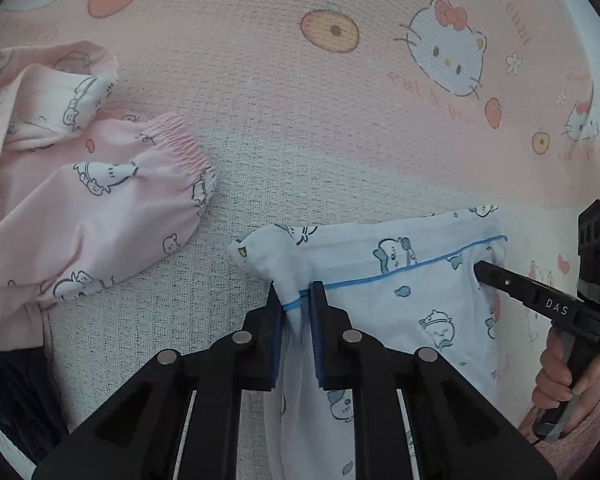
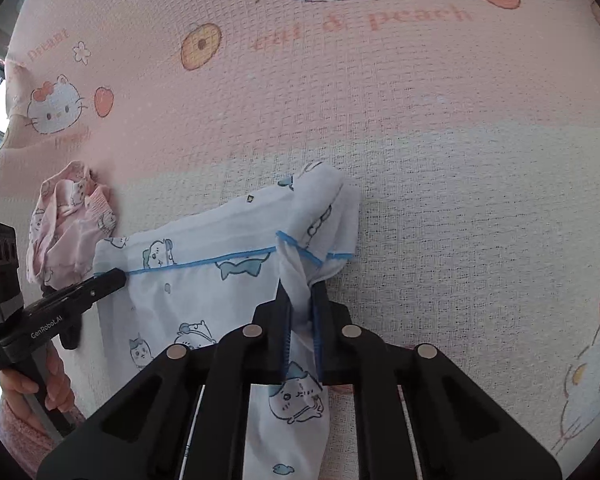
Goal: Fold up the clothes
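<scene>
A pale blue garment (image 1: 400,292) with cartoon prints and blue piping hangs stretched between both grippers over the bed. In the left wrist view my left gripper (image 1: 296,294) is shut on a bunched corner of it at the piped edge. My right gripper (image 1: 480,270) bites into the other end of that edge. The right wrist view shows the right gripper (image 2: 300,296) shut on a gathered fold of the blue garment (image 2: 204,288), with cloth hanging down between its jaws. The left gripper (image 2: 118,276) clamps the far left end there.
A crumpled pink garment (image 1: 80,200) with elastic cuffs lies to the left, also seen as the pink garment (image 2: 72,224). Underneath is a pink waffle bed cover (image 1: 300,100) printed with cats and peaches. A dark cloth (image 1: 12,392) sits at the lower left. A person's hand (image 1: 556,376) grips the right handle.
</scene>
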A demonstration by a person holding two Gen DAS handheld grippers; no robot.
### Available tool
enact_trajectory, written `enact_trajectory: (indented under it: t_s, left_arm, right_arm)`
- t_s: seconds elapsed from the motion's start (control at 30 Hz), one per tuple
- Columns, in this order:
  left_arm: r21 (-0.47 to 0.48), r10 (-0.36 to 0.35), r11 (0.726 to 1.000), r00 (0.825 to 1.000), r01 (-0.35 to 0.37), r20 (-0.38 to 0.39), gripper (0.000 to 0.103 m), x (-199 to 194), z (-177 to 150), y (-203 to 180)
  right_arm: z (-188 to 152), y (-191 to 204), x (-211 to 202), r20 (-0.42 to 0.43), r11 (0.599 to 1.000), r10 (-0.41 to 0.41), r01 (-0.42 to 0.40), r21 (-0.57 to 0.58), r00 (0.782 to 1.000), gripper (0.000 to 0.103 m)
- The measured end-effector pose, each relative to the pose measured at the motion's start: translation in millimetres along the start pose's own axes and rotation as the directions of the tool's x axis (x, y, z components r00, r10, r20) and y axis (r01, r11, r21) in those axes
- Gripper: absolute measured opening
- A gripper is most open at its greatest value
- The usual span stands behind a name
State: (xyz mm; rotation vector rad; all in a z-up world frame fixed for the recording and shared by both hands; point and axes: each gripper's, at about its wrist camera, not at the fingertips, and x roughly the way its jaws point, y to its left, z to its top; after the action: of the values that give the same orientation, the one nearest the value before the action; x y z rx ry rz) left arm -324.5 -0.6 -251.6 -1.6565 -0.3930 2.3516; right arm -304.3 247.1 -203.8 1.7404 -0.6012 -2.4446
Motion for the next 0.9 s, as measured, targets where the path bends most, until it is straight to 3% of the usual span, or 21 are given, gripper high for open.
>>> enact_trajectory:
  t_s: [0.13,0.27,0.37,0.43,0.5,0.6,0.67,0.73,0.8,0.9]
  left_arm:
    - [0.076,-0.105,0.992,0.993,0.101,0.05,0.013,-22.1,13.1,-18.5]
    - [0.17,-0.072,0.983,0.997,0.066,0.03,0.015,-12.0,30.4,-39.0]
    - [0.151,0.009,0.989,0.999,-0.003,-0.037,0.02,16.6,40.1,-29.0]
    - [0.144,0.041,0.989,0.998,-0.035,-0.039,0.02,19.0,43.6,-22.9]
    - [0.137,0.073,0.988,0.996,-0.067,-0.042,0.022,21.3,47.0,-16.9]
    - [0.178,0.074,0.98,0.994,-0.088,0.082,0.024,-1.3,47.0,-27.4]
    - [0.245,-0.017,0.969,0.998,0.003,0.057,0.024,1.7,45.4,-45.1]
    - [0.283,-0.043,0.958,0.999,0.042,-0.003,0.024,17.4,39.8,-61.8]
    - [0.308,-0.005,0.951,0.997,0.03,-0.082,0.025,41.6,31.8,-71.9]
    - [0.381,0.076,0.924,0.995,-0.046,-0.065,0.024,38.2,20.7,-69.1]
  right_arm:
    - [1.7,-10.4,-44.0,0.075,0.999,0.031,-0.034,0.042,0.997,0.006]
    - [5.2,-13.8,-93.0,0.174,0.999,-0.034,0.031,0.017,0.984,0.006]
    - [14.8,-29.0,-71.0,0.13,0.996,-0.09,0.087,0.03,0.987,0.013]
    - [20.7,-38.9,-40.1,0.027,0.978,-0.207,0.207,0.032,0.978,0.016]
    - [18.0,-36.5,-39.1,0.051,0.965,-0.262,0.262,0.01,0.964,0.018]
    - [13.3,-22.5,-53.5,0.144,0.953,-0.296,0.302,-0.016,0.944,0.018]
    - [13.0,-6.6,-59.7,0.201,0.953,-0.283,0.299,-0.054,0.938,0.018]
    - [14.2,9.5,-60.4,0.241,0.952,-0.259,0.289,-0.098,0.935,0.019]
    - [15.4,12.7,-41.1,0.194,0.93,-0.311,0.34,-0.141,0.93,0.023]
    - [17.0,16.3,-13.3,0.13,0.888,-0.39,0.41,-0.206,0.911,0.02]
